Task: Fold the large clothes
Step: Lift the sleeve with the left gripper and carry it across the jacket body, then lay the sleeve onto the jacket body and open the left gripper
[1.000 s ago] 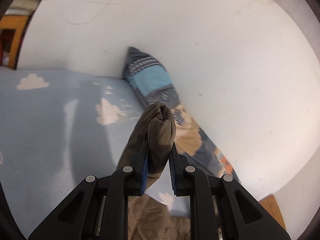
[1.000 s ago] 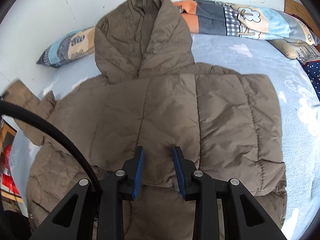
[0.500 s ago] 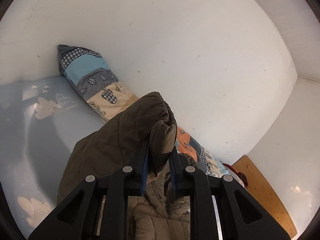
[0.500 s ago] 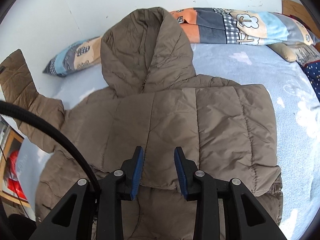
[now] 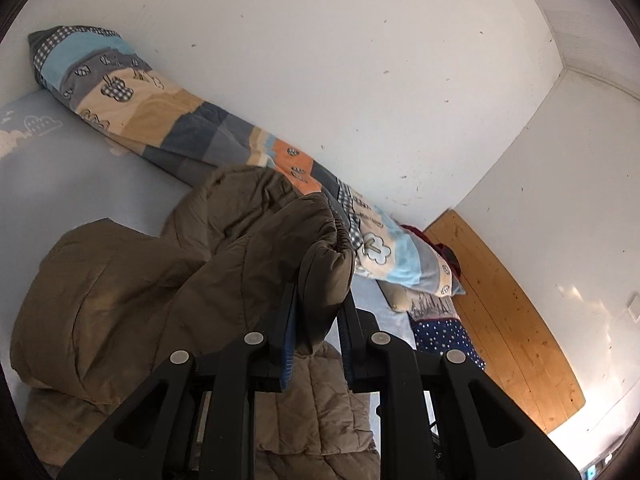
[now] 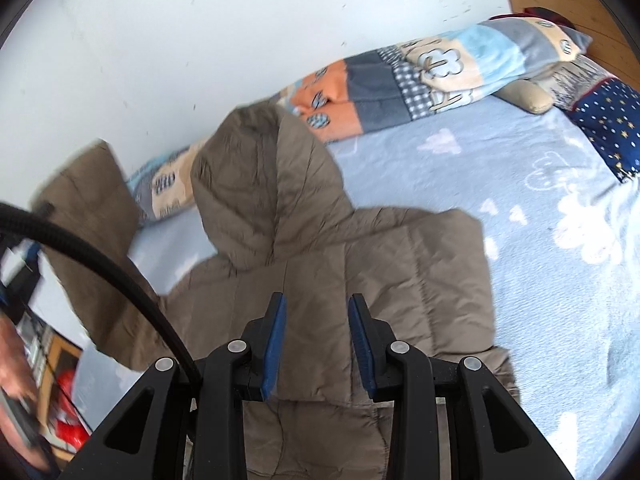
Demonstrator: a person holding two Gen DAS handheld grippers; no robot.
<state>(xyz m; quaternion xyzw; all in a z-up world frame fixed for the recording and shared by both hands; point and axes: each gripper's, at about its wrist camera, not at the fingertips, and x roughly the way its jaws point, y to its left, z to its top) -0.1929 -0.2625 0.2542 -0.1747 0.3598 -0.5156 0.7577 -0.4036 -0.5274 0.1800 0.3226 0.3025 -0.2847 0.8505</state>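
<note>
Holding: we grip the cuff (image 5: pixel 326 256) of the jacket's sleeve in our left gripper (image 5: pixel 316 320), its fingers clamped tight on the puffed fabric, the elastic edge bunched above the pads.
Sleeve: it hangs raised from our left gripper and drapes back toward the jacket's body.
Jacket (image 6: pixel 340 280): we see it spread flat on the bed (image 6: pixel 540 288), brown and quilted, hood (image 6: pixel 256 184) pointing toward the wall (image 6: pixel 180 40).
Right gripper (image 6: pixel 316 336): we hold it above the jacket's back, fingers apart, nothing between the blue pads.
Right side of jacket: in the right wrist view it looks folded in, leaving a straight edge beside bare sheet.
Blanket (image 6: pixel 400 80): a rolled patchwork one lies along the wall, and the hood's tip rests against it.
Pillows (image 6: pixel 604 124): we see a beige one and a navy starred one at the bed's head, well apart from the jacket.
Headboard (image 5: pixel 500 312): wooden, behind the pillows.
Cable (image 6: pixel 100 256): a black one crosses the left of the right wrist view.
</note>
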